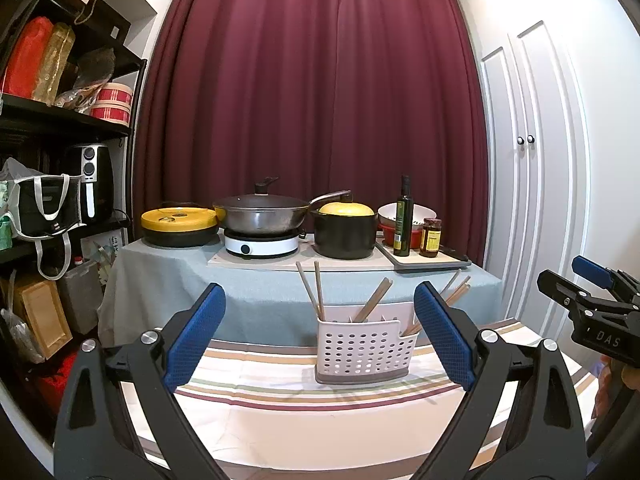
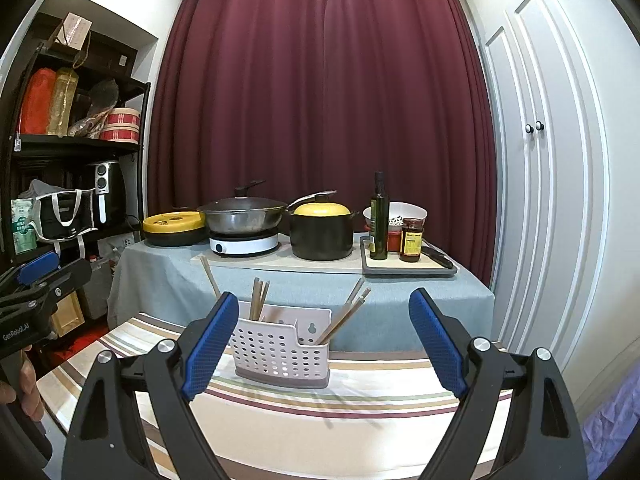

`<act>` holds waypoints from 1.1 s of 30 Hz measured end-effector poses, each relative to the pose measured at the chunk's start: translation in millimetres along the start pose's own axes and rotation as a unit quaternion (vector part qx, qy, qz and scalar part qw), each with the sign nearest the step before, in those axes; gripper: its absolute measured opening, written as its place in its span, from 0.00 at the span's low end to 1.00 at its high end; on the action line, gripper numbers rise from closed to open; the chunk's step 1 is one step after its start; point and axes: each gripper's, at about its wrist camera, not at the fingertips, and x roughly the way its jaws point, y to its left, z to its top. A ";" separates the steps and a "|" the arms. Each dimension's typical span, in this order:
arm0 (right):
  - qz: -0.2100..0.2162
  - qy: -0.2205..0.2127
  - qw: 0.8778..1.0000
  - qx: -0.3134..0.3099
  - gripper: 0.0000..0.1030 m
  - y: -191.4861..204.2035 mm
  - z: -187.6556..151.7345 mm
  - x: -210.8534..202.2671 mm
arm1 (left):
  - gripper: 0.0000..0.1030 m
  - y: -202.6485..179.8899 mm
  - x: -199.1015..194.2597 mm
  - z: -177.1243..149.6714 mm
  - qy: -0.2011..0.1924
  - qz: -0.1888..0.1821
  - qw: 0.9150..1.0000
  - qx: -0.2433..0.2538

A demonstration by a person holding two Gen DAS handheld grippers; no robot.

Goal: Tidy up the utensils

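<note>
Left gripper (image 1: pixel 320 336): fingers apart, empty.
Left view: chopsticks (image 1: pixel 318 290) upright in white caddy (image 1: pixel 362 350), near striped table's (image 1: pixel 280 400) far edge.
Right gripper (image 2: pixel 320 340): apart, empty.
Right view: no loose utensils visible; sorting likely complete.

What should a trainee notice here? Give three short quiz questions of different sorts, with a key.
1. True or false: the left gripper has its jaws shut on a chopstick.
2. Where are the chopsticks? A) flat on the striped cloth B) standing in the white holder C) in the wok
3. What colour is the lid of the black pot?

Key: 1 false; 2 B; 3 yellow.
</note>
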 end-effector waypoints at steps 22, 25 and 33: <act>0.000 0.000 1.000 0.000 0.82 0.8 0.3 -1.6 | 0.95 -6.2 -0.8 -2.5 0.001 -0.006 1.000 0.005; 0.000 0.000 1.000 0.000 0.82 0.7 0.1 -1.1 | 0.95 -6.7 -0.9 -2.1 0.000 -0.004 1.000 0.005; 0.000 0.002 1.000 0.001 0.82 -0.8 -1.1 -0.2 | 0.96 -11.4 -0.3 -0.7 0.003 -0.002 1.000 0.015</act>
